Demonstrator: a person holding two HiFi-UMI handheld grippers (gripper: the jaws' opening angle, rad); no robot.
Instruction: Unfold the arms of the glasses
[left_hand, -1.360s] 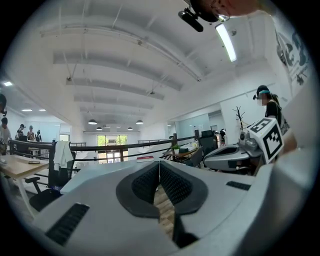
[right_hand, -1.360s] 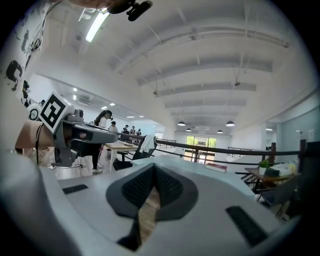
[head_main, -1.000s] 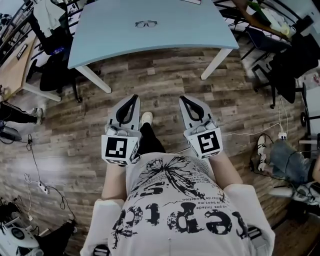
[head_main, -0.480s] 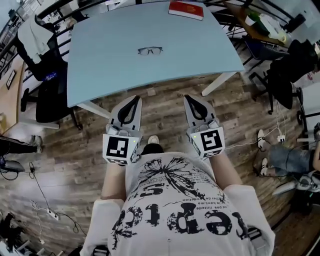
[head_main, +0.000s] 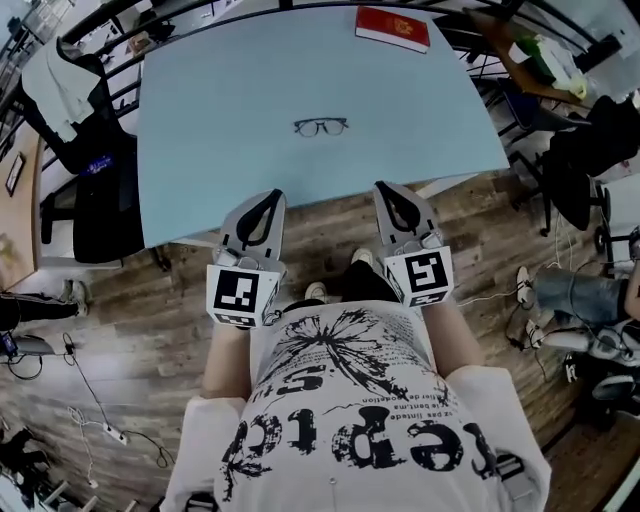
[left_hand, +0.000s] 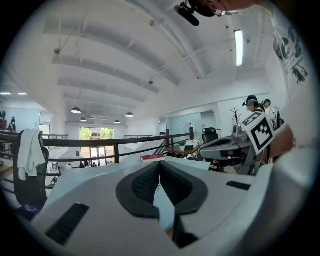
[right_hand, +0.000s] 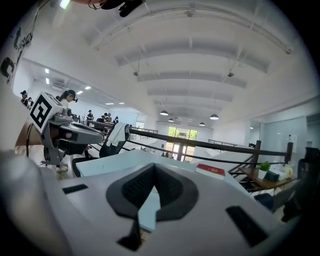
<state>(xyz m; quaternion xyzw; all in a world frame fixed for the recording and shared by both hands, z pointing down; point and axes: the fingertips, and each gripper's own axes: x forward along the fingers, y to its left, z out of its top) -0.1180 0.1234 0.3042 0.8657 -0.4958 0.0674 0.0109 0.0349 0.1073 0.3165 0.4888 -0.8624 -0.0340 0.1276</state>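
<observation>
Left gripper (head_main: 267, 200) has its jaws pressed together with nothing between them; in the left gripper view (left_hand: 159, 166) the two dark ribbed pads (left_hand: 145, 183) meet along a thin line. Right gripper (head_main: 389, 192) is the same: in the right gripper view (right_hand: 154, 169) its pads (right_hand: 169, 189) come together at the tip and hold nothing. Neither gripper touches anything. They are held side by side in front of the person, roughly parallel, each with its marker cube (head_main: 241, 294) at the rear. In the head view both tips reach just over the near edge of a light blue table (head_main: 220, 140).

Ahead of the grippers, about midway between the lines they point along and well apart from both, the glasses (head_main: 321, 126) lie on the table top. They are too small in the head view to tell how the arms are set, and neither gripper view shows them. Farther ahead and to the right, near the far edge, lies a red book (head_main: 392, 27), which also shows beyond the jaws in both gripper views (left_hand: 152, 158) (right_hand: 210, 171). Off to the left of the left gripper stands a dark chair (head_main: 95, 200) beside the table, with a white garment (head_main: 60, 80) draped over another one behind it. Below the grippers is a wood plank floor (head_main: 130, 320).
</observation>
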